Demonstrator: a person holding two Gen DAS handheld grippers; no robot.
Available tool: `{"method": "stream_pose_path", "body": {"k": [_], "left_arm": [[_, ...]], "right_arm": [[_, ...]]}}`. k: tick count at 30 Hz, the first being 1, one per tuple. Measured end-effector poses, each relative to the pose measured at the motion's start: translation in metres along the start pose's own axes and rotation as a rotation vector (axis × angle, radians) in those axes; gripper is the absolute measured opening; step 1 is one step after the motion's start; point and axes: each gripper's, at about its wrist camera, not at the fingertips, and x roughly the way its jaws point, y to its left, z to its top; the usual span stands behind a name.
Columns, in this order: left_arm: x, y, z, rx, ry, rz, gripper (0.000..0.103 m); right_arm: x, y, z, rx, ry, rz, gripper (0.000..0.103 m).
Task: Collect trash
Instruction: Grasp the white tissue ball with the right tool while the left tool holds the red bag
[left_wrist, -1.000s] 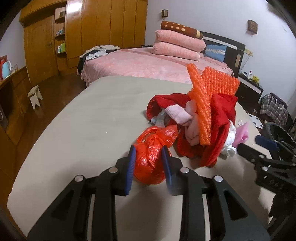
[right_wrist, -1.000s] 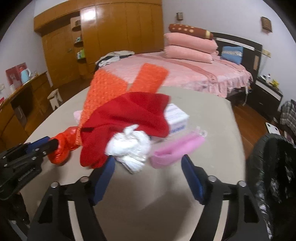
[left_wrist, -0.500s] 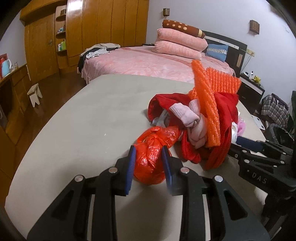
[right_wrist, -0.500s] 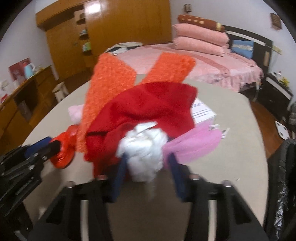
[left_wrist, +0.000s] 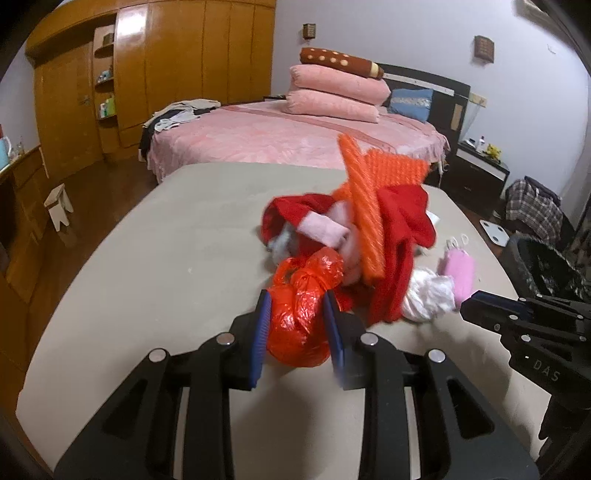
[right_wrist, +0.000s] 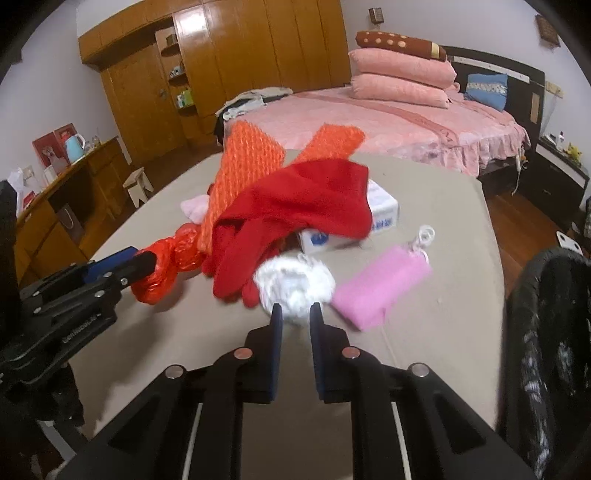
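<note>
On the beige table (left_wrist: 166, 258), my left gripper (left_wrist: 297, 299) is shut on a knotted red plastic bag (left_wrist: 299, 325); its blue pads press on both sides of the bag. In the right wrist view that bag (right_wrist: 166, 266) hangs at the left gripper's tip (right_wrist: 122, 262). My right gripper (right_wrist: 295, 312) is closing, with the lower edge of a crumpled white wad (right_wrist: 291, 284) pinched between its jaws. The wad (left_wrist: 428, 295) lies just in front of a red cloth (right_wrist: 303, 199), which is draped over a pile with orange mesh (right_wrist: 243, 162).
A pink pouch (right_wrist: 380, 288) lies right of the wad, and a white box (right_wrist: 384, 210) shows under the red cloth. A black-lined bin (right_wrist: 546, 332) stands off the table's right edge. A pink bed (left_wrist: 295, 140) and wooden wardrobes are behind.
The right jaws went from wide open to nearly together on the white wad, after pushing in toward the pile and drawing back. The left gripper kept its hold on the red bag.
</note>
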Motion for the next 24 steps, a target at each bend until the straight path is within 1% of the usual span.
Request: {"method": "stream_pose_path", "body": {"k": [2, 4, 9, 11, 13, 17, 18, 19, 21, 24], "left_arm": [[0.003, -0.003, -0.003, 0.005, 0.010, -0.003, 0.028], [0.003, -0.003, -0.002, 0.002, 0.011, -0.003, 0.028], [0.003, 0.007, 0.003, -0.020, -0.006, 0.017, 0.028], [0.004, 0.011, 0.003, -0.033, -0.005, 0.025, 0.028], [0.006, 0.015, 0.003, -0.048, -0.002, 0.030, 0.028], [0.007, 0.017, 0.002, -0.054, 0.004, 0.027, 0.028], [0.007, 0.017, 0.002, -0.054, 0.006, 0.024, 0.028], [0.007, 0.016, 0.002, -0.053, 0.007, 0.022, 0.028], [0.006, 0.015, 0.003, -0.052, 0.010, 0.018, 0.028], [-0.001, 0.012, 0.007, -0.044, -0.005, 0.007, 0.028]], "right_arm": [[0.002, -0.002, 0.000, -0.003, 0.002, -0.012, 0.020], [0.005, -0.001, 0.003, 0.005, 0.002, -0.012, 0.039], [0.014, 0.002, 0.017, -0.004, -0.025, -0.016, 0.044], [0.024, 0.001, 0.025, -0.003, -0.021, -0.011, 0.049], [0.036, 0.003, 0.030, -0.013, -0.007, -0.016, 0.057], [0.060, 0.004, 0.020, -0.032, 0.068, -0.038, 0.058], [0.064, 0.003, 0.017, -0.022, 0.086, -0.014, 0.050], [0.062, 0.003, 0.016, -0.023, 0.082, 0.003, 0.038], [0.055, 0.005, 0.018, -0.042, 0.075, 0.016, 0.035], [0.035, 0.008, 0.021, -0.058, 0.027, 0.029, 0.035]]}}
